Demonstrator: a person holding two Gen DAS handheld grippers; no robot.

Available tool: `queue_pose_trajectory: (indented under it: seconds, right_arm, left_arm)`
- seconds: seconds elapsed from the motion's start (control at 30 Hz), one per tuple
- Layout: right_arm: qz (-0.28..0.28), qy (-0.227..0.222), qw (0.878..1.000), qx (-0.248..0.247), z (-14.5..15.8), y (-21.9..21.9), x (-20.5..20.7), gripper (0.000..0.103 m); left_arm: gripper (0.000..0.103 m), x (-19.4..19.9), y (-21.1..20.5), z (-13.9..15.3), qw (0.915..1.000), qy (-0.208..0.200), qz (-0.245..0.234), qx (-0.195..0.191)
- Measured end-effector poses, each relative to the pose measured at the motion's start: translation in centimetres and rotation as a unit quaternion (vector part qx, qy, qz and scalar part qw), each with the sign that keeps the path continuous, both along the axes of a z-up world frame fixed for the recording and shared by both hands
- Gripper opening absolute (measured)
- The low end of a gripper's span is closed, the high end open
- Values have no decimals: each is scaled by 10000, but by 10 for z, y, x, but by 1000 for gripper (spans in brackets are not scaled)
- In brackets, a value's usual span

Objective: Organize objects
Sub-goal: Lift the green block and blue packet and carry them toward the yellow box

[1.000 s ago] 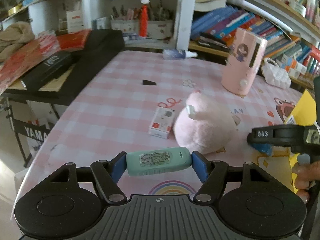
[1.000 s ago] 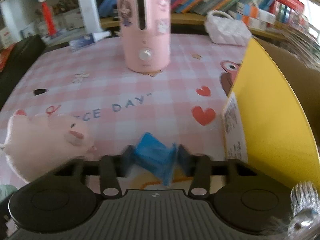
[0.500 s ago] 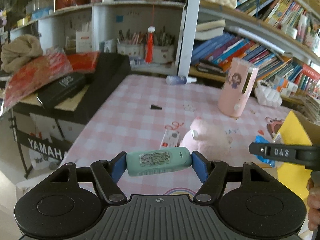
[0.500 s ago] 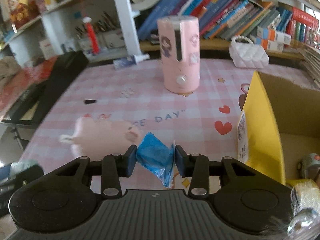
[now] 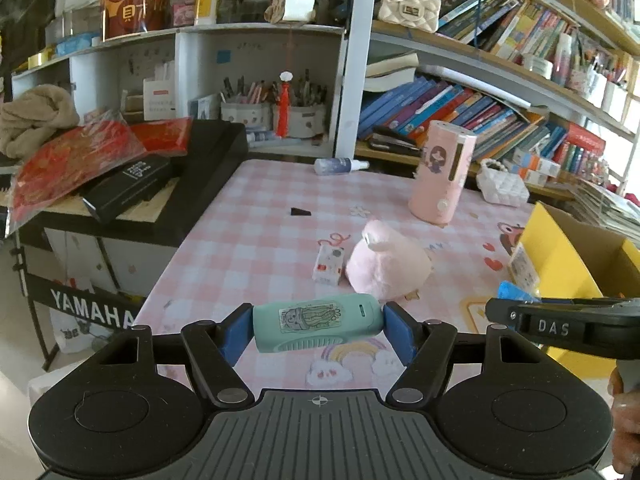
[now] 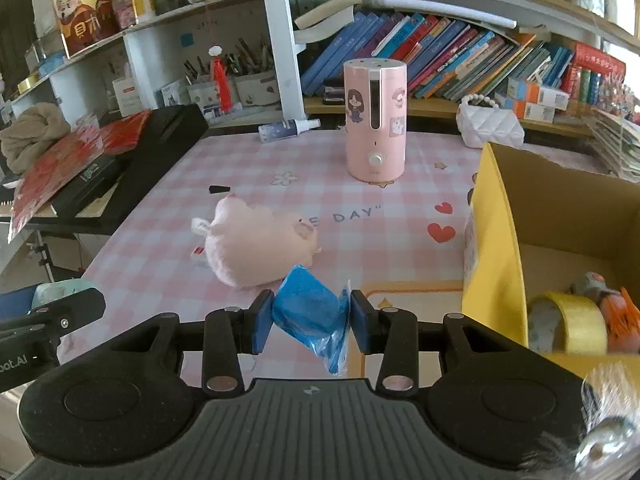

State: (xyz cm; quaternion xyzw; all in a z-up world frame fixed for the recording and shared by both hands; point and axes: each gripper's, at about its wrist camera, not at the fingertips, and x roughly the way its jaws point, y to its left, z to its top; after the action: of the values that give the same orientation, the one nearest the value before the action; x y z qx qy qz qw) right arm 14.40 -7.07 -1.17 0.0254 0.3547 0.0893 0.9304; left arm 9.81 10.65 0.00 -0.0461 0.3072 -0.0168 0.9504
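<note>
My left gripper (image 5: 318, 326) is shut on a teal oblong case (image 5: 316, 322) with a sticker, held above the near edge of the pink checked table (image 5: 248, 240). My right gripper (image 6: 311, 318) is shut on a blue plastic packet (image 6: 310, 314), held above the table left of a yellow cardboard box (image 6: 496, 248). The box holds a yellow tape roll (image 6: 576, 322) and an orange toy (image 6: 620, 316). A pink plush pig (image 6: 256, 240) lies on the table; it also shows in the left wrist view (image 5: 386, 264). A small white box (image 5: 329, 264) lies beside it.
A pink cylindrical humidifier (image 6: 376, 120) stands at the table's back, with a spray bottle (image 6: 288, 130) and a white quilted purse (image 6: 490, 126) near it. A small black piece (image 6: 219, 189) lies on the table. Bookshelves run behind. A black keyboard stand (image 5: 120, 200) with red bags is at left.
Both grippers have risen and pulled back from the table with their loads still held. More of the shelves and the inside of the box show now.
</note>
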Motion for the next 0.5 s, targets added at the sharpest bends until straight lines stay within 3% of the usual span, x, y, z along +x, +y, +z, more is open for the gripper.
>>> queue_pose_trajectory:
  seconds: [0.5]
  right_arm:
    - [-339,241,9991,39,-15,5,-105,38]
  left_arm:
    - [69,-81,1,-8,9979,232,-602,26]
